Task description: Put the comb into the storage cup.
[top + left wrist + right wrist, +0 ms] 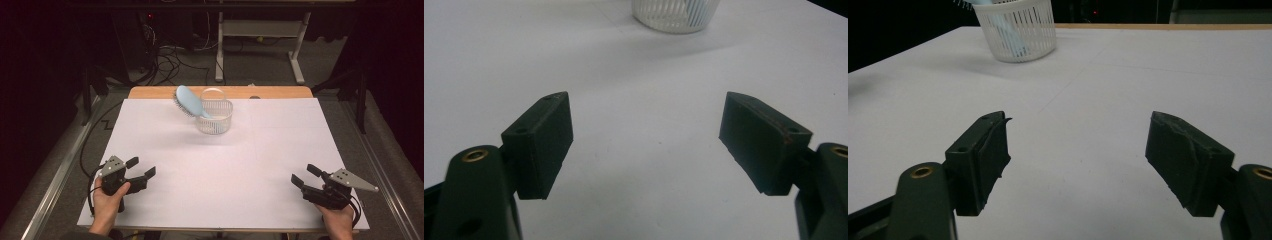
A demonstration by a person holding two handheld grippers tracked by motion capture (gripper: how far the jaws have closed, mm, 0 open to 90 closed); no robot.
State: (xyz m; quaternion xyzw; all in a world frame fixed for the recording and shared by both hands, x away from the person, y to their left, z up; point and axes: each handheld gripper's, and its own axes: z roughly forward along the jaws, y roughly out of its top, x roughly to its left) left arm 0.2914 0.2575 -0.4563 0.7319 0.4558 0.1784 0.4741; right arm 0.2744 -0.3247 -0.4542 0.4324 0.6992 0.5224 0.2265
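A light blue hairbrush [190, 101] stands tilted in a small white slotted basket [218, 122] at the far middle of the white table, its head leaning out to the left. My left gripper [141, 168] rests near the front left corner, open, nothing between its jaws. Near the front right corner my right gripper [306, 176] is open and empty too. In the left gripper view the basket [676, 14] is far ahead of the open gripper [646, 145]. In the right gripper view the basket [1017, 31], with the brush handle [1007, 35] inside, lies ahead to the left of the gripper [1078, 162].
White paper [225, 165] covers the table; a wooden edge [150, 92] shows at the back. Beyond it are a desk frame [260, 45] and cables [170, 60] on the floor. A metal rail [55, 180] runs along the left side.
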